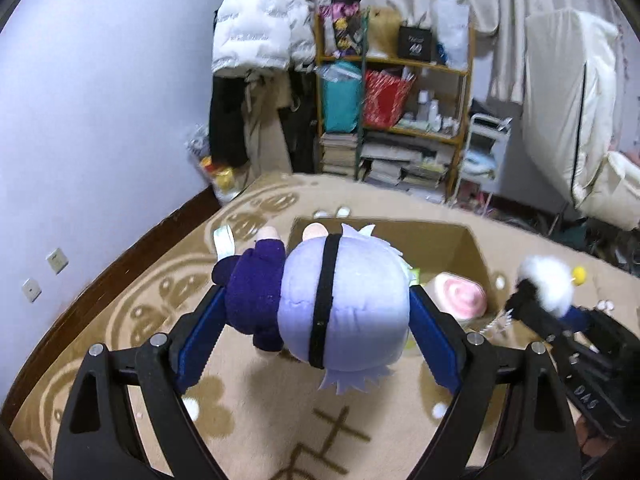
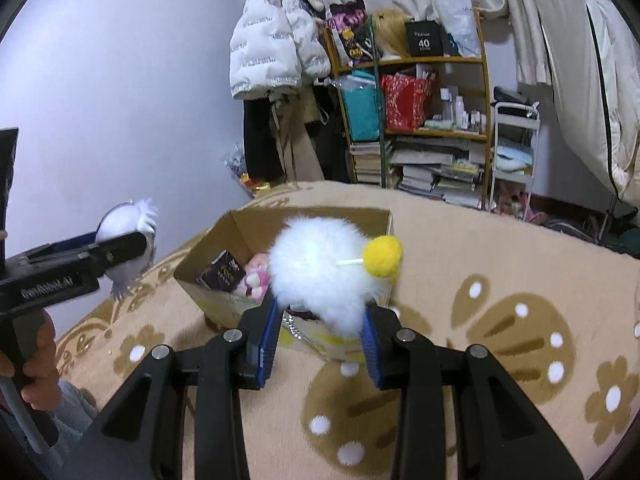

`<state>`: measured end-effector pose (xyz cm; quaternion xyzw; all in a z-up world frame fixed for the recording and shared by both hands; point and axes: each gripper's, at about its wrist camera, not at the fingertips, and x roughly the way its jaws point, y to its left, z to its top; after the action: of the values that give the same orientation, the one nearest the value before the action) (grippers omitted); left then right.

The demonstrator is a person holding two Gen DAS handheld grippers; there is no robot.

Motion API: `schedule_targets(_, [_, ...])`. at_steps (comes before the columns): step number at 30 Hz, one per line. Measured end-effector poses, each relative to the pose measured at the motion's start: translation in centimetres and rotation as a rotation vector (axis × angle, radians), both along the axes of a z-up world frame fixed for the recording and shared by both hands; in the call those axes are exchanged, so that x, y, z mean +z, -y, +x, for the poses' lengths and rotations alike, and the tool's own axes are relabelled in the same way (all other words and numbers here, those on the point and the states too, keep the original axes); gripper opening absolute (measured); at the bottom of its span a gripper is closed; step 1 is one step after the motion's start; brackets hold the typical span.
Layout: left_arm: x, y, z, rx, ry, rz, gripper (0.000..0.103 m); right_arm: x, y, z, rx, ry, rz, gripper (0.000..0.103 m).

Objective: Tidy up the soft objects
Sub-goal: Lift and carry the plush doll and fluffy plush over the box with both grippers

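My left gripper (image 1: 316,316) is shut on a plush doll (image 1: 340,308) with a lavender head, a black band and a dark purple body, held above the carpet just in front of an open cardboard box (image 1: 476,256). My right gripper (image 2: 322,316) is shut on a fluffy white toy (image 2: 320,268) with a yellow pom-pom (image 2: 382,256), held over the near edge of the box (image 2: 208,256). A pink swirl plush (image 1: 460,296) and a dark packet (image 2: 224,274) lie inside the box. The right gripper with the white toy (image 1: 544,284) shows at the right of the left wrist view.
The box stands on a beige carpet (image 2: 500,340) with brown floral patterns. Behind it are a wooden shelf (image 1: 400,120) full of bags and books, hanging coats (image 1: 260,32), a white cart (image 2: 514,152) and the left wall (image 1: 100,100).
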<state>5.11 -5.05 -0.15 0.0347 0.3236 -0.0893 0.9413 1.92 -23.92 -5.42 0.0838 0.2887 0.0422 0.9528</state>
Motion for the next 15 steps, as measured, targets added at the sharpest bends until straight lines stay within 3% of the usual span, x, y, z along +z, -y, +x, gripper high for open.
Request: schedule_targets(15, [2.1, 1.5, 1.6, -0.059, 0.089, 0.031, 0.088, 2.0, -0.4, 2.5, 0.033, 0.093, -0.007, 0.038])
